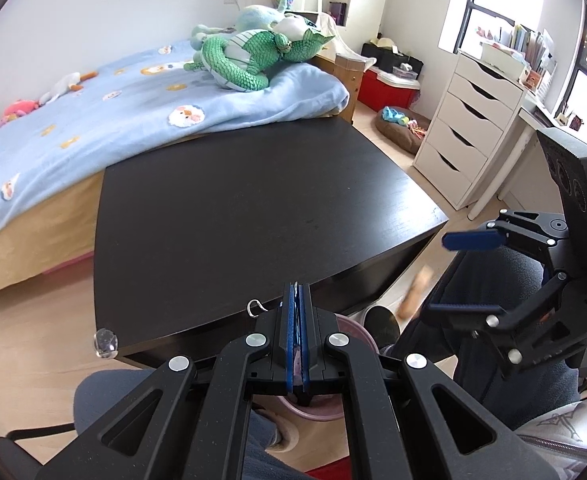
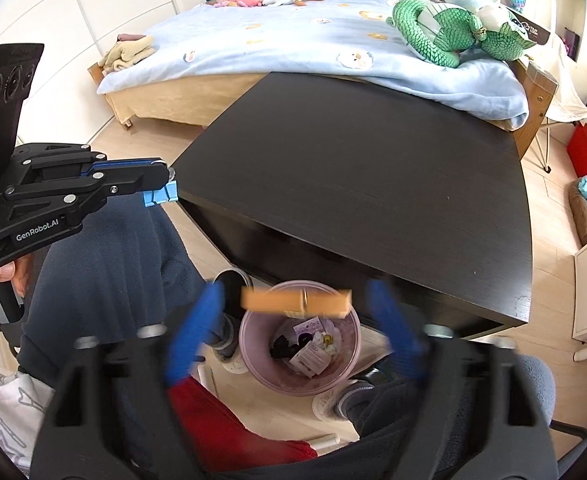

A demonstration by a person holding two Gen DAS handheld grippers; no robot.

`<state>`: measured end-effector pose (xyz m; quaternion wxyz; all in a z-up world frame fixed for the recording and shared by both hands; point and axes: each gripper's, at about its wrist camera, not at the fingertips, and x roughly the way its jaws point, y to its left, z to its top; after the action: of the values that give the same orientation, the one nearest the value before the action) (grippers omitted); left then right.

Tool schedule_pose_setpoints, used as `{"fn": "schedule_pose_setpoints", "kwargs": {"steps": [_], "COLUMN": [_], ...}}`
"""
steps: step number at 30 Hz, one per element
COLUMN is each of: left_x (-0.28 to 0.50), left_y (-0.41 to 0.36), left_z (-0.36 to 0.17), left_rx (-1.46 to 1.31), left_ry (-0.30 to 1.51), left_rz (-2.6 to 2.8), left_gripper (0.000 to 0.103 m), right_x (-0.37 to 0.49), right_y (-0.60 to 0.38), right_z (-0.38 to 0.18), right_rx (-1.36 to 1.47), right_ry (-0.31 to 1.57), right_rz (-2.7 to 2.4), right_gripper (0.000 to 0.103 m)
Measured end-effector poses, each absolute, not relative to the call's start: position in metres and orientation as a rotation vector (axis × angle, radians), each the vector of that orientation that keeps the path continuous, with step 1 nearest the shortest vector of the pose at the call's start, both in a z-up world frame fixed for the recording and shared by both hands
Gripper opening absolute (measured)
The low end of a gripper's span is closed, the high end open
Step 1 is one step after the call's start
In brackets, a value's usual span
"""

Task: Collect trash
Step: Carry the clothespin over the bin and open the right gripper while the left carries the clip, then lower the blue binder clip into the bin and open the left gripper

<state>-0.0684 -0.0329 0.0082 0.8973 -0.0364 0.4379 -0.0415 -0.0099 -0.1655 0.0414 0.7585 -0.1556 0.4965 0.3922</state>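
Release step: right gripper [image 2: 297, 336], jaws apart, lets a tan box [image 2: 296, 302] fall toward the pink bin [image 2: 249, 356] beneath the desk's [image 2: 373, 184] near edge. Left gripper [image 1: 298, 308] together, empty. Next, judged: seek remaining trash.

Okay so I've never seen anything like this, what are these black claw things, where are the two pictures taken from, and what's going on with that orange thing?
Nobody here is a robot: a person seated at a dark table holds a two-finger grabbing tool in each hand. Each picture comes from a wide-angle camera on one tool, looking along its blue-padded fingers. The left tool is shut, seemingly on nothing. The right tool stands open, and an orange-brown piece of trash shows blurred between its fingers, touching neither, above the pink bin on the floor, apparently dropping in. The bin already holds wrappers. The tabletop looks bare. Behind it is a bed with a green plush dragon.
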Motion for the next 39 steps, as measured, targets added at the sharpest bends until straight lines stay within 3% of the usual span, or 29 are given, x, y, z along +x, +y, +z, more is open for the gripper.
{"fn": "schedule_pose_setpoints", "kwargs": {"steps": [9,35,38,39], "left_x": [-0.068,-0.057,-0.055,-0.055], "left_y": [-0.039,-0.082,-0.083,-0.083], "left_z": [0.008,0.004,0.002,0.001], "left_rx": [-0.06,-0.022,-0.026,-0.023], "left_ry": [0.911,0.943,0.951,0.954], "left_rz": [-0.113,-0.233,-0.236,-0.23], "left_gripper": [0.002,0.002,0.009,0.016], "right_x": [-0.003,0.016,0.017,0.018], "right_y": [-0.172,-0.222,-0.223,-0.223], "right_z": [0.043,0.05,0.049,0.049], "right_rx": [-0.317,-0.246,-0.241,-0.239], "right_ry": [1.086,1.071,1.071,1.071], "right_rz": [0.805,0.616,0.616,0.617], "right_gripper": [0.097,0.097,0.097,0.097]}}
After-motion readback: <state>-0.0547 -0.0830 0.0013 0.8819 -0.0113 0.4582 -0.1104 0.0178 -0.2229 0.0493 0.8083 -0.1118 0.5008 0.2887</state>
